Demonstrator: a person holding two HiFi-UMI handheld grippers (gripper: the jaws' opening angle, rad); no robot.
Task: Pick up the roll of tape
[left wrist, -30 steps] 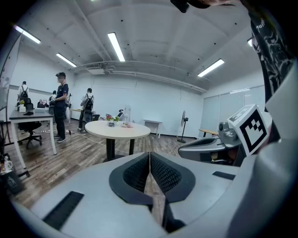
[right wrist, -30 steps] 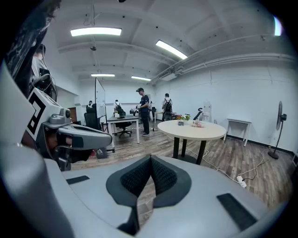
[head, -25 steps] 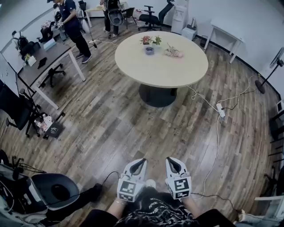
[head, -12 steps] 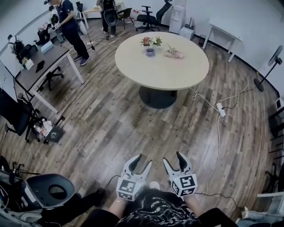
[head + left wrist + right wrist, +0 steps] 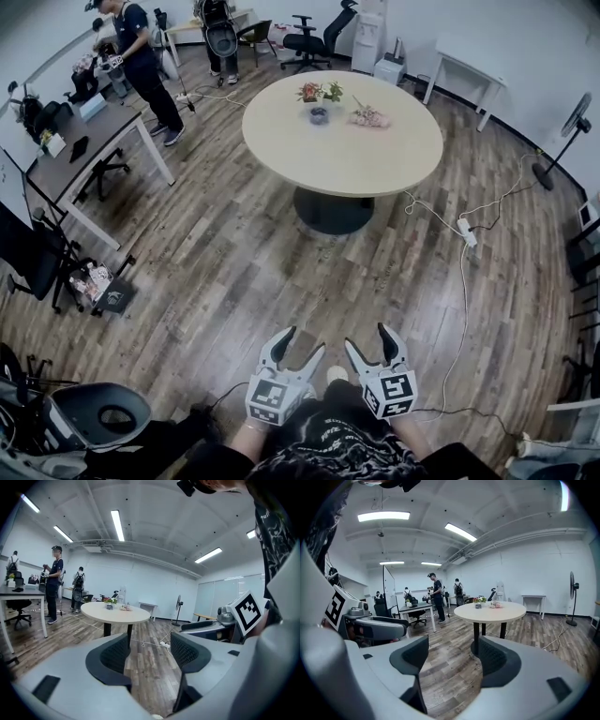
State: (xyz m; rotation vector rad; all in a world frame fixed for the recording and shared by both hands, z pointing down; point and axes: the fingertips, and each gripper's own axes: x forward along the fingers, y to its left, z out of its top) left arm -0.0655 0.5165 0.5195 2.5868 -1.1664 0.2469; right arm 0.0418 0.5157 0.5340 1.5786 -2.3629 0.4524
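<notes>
— Wooden planks [image 5: 234, 253] are spread across the head view; is the roll of tape found there?
— No roll is made out. A round table [image 5: 375, 155] is seen straight ahead of the left gripper [image 5: 302, 342] and right gripper [image 5: 367, 339], well apart from both. Potted flowers [image 5: 319, 90] and a pale bundle [image 5: 366, 113] are set on its far side. Nothing ring-shaped can be told, so no long axis is given. The tape is judged likeliest to lie up there.
— Which hand is judged nearer?
— Neither. The two are held side by side, level with each other, pointed at the table.
— And the left gripper view?
— Its jaws are shown spread and opening, with only floor between them. The table is framed just left of the gap.
— The right gripper view?
— Much the same is shown: jaws wide and opening, nothing between them, the table above the gap and slightly right.
— Any writing?
— None is read. Square black-and-white markers [image 5: 270, 397] are carried on the grippers; print on the dark shirt [image 5: 328, 441] is too blurred.
</notes>
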